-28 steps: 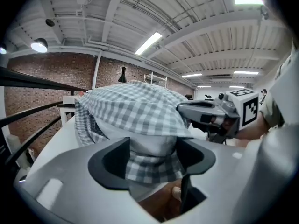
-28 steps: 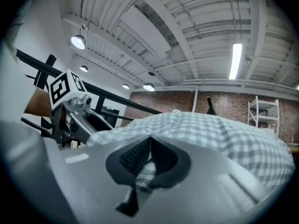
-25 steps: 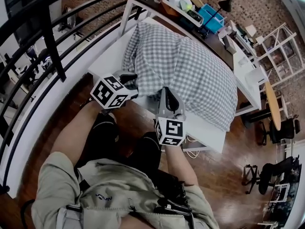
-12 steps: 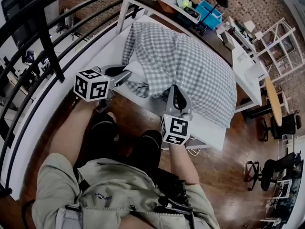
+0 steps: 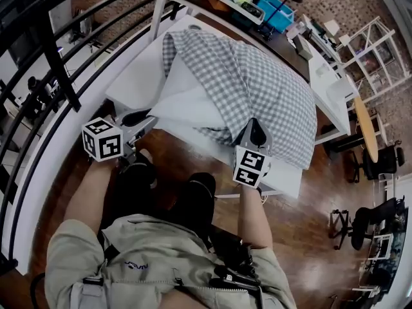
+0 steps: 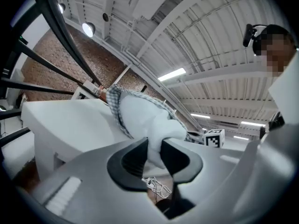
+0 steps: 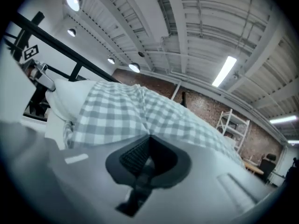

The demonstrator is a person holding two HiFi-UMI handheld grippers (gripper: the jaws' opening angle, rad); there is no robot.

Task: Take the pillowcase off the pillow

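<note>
On the white worktop (image 5: 129, 76), the left gripper (image 5: 145, 117) fingers, just closed down, pinch the soft white pillow (image 5: 183, 108) by its corner. The right gripper (image 5: 255, 129) fingers clench the hem of the grey-checked fabric pillowcase (image 5: 257, 82). Light, limp stuff, so corner and hem look like the right holds.

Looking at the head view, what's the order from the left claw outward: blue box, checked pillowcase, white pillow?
1. The white pillow: pinched in the left claw, whose jaws have just been closing.
2. The checked pillowcase: just beyond, rightward.
3. The blue box: far desk, top.
</note>
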